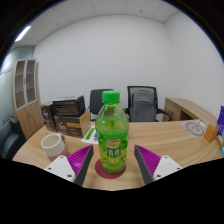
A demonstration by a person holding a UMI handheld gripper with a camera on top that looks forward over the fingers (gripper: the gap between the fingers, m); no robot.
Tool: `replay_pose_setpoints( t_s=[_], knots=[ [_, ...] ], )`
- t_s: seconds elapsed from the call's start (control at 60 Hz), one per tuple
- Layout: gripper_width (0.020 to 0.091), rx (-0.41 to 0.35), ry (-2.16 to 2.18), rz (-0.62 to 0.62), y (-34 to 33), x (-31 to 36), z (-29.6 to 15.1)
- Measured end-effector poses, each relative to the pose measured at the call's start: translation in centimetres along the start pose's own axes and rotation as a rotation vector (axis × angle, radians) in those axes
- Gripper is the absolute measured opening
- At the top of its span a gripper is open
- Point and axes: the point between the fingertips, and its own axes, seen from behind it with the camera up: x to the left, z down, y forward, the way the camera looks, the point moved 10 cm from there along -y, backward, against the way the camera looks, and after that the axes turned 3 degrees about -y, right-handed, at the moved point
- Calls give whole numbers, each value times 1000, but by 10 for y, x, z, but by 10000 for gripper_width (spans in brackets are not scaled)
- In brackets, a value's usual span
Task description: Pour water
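Gripper view. Purple pads (80, 160) are showing at lower centre of the frame, one on each finger, with the gripper (112, 165) standing wide apart. Green bottle (112, 135) with a green cap is standing upright between the fingers at centre frame, on a small reddish coaster (108, 172), resting on the wooden table (170, 140). A gap is showing at each side of the bottle, so the jaws are flanking it, not pressing it.

White cup (53, 145) is sitting on the table at lower left, a little left of the left finger and apart from the bottle. Office chairs (142, 102) are standing beyond the table, upper centre.

Step in hand, by my reading: closing in for the grasp on the bottle, nothing lifted yet. Next move is likely calling for the fingers to close squarely on the bottle's body, then a lift and carry left toward the cup. Whether the cap is loosened, cannot tell.
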Motion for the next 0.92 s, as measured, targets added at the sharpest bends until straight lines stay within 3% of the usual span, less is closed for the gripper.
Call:
replay_pose_setpoints(
  t_s=[0.15,0.3,0.55,0.917],
  knots=[
    [845,103,49,26,-91,16,11],
    [847,155,77,76,-178,36,-11],
    [846,117,75,173,-257,55,-61],
    [843,68,95,215,-281,75,-91]
  ],
)
